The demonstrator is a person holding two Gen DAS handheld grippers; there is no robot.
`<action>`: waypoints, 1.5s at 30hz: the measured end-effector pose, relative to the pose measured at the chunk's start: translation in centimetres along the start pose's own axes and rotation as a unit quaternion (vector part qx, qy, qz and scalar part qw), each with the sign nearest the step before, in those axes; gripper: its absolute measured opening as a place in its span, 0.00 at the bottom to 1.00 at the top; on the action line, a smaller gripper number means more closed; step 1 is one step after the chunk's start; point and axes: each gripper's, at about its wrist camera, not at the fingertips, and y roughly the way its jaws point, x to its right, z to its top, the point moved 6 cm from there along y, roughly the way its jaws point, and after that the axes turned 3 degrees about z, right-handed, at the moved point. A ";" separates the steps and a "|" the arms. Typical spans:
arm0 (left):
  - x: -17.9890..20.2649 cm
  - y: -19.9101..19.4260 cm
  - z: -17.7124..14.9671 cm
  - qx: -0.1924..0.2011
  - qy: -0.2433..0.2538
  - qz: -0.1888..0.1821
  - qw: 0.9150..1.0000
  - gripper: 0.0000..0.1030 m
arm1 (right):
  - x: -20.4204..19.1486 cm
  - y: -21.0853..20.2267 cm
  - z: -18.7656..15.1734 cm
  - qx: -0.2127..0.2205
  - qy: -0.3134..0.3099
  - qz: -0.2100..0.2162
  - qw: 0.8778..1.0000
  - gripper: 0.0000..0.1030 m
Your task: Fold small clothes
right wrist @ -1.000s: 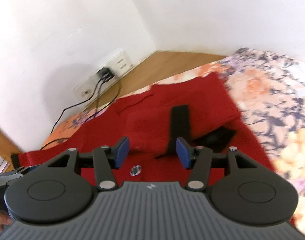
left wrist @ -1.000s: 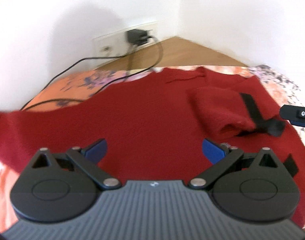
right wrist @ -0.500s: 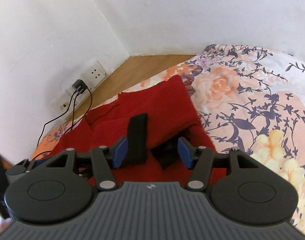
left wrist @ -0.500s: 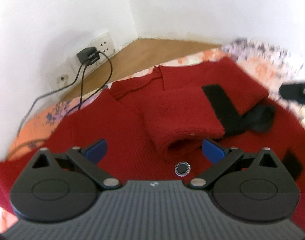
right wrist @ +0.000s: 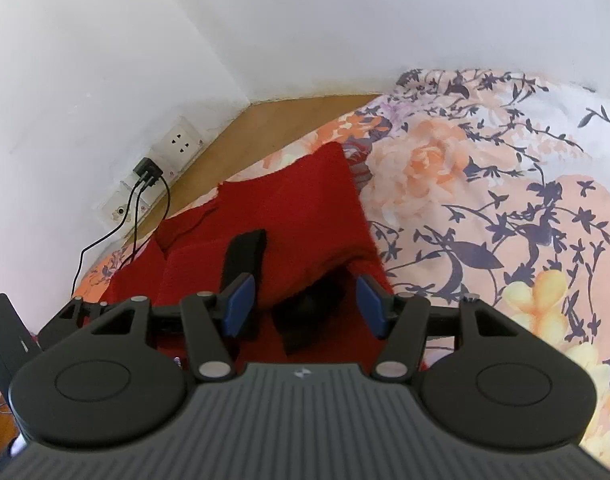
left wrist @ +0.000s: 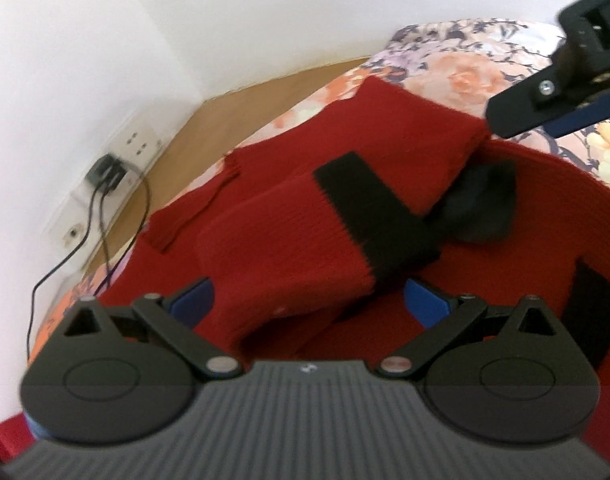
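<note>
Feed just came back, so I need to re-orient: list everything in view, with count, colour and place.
sweater: one, red knit with black bands, sleeves folded inward, on the bed
bedsheet: one, peach and white floral, under the sweater
wall sockets: white plates, low on the wall by the corner
charger: one, black, plugged in, cables trailing down
floor: brown wood, between bed and wall
left gripper: black with blue pads, open over the folded sleeve
right gripper: same, open over the black cuff

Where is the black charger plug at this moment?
The black charger plug sits in the wall socket panel at upper left of both wrist views, above the wooden floor, left of the red sweater.
</note>
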 end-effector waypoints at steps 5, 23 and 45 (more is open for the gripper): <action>1.8 0.5 0.6 0.028 0.028 0.002 0.999 0.96 | 1.3 0.4 0.3 -0.004 0.009 0.002 1.000 0.63; -4.2 -3.2 2.6 0.085 -0.164 -0.050 0.981 0.14 | 2.3 0.9 0.4 -0.005 0.013 0.016 1.000 0.63; -17.2 -2.4 -7.5 0.009 -0.355 0.073 0.932 0.15 | 0.2 3.9 -0.6 -0.034 -0.004 0.026 0.999 0.63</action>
